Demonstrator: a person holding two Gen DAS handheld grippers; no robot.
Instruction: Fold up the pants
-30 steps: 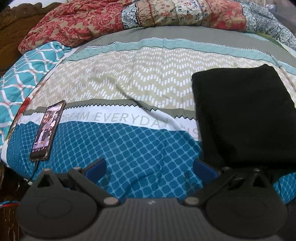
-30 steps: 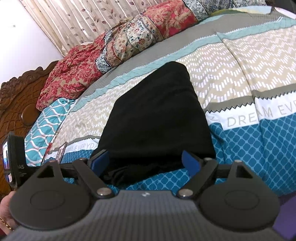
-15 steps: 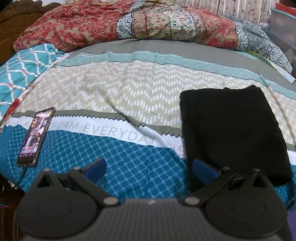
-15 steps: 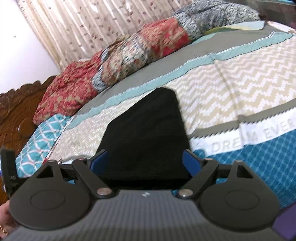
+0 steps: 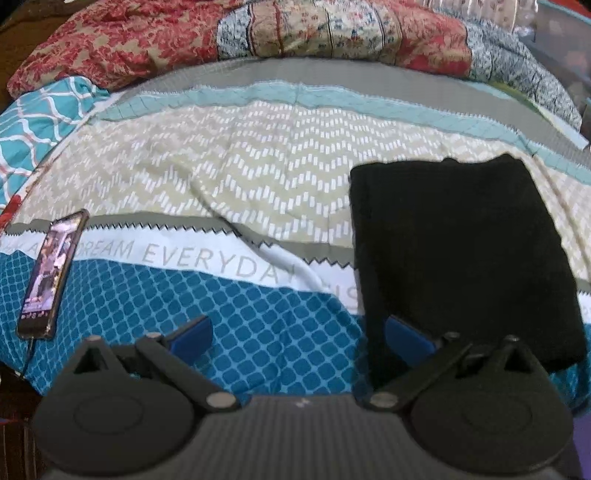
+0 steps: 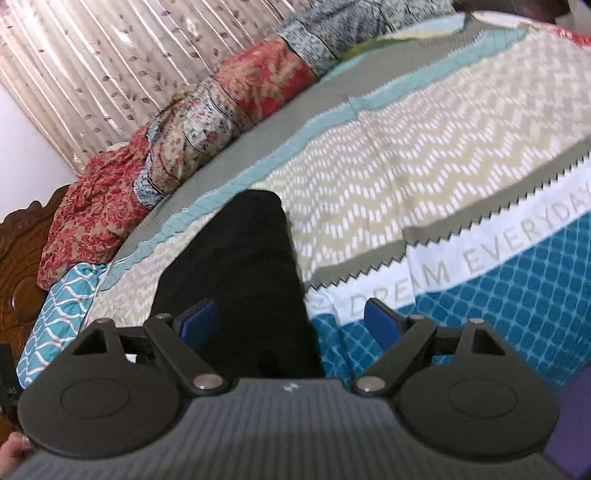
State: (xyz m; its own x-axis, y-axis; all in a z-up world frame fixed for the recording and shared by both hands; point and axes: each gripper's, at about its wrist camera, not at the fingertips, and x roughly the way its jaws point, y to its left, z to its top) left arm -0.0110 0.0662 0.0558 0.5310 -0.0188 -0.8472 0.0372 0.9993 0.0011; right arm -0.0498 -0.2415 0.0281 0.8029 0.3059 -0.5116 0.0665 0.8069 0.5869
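The black pants (image 5: 458,251) lie folded into a neat rectangle on the patterned bedspread (image 5: 258,184), right of centre in the left wrist view. My left gripper (image 5: 297,332) is open and empty, held above the bed's near edge, its right finger in front of the pants' near left corner. In the right wrist view the pants (image 6: 236,266) stretch away from my right gripper (image 6: 290,319), which is open and empty above their near end.
A phone (image 5: 50,273) with a lit screen and a cable lies near the bed's left front edge. A red floral quilt (image 5: 258,33) is piled along the far side. A carved wooden headboard (image 6: 18,266) and a curtain (image 6: 110,66) stand behind.
Both grippers have pulled back and up from the folded pants, which now look smaller. The right wrist view has swung right. The pants have not moved.
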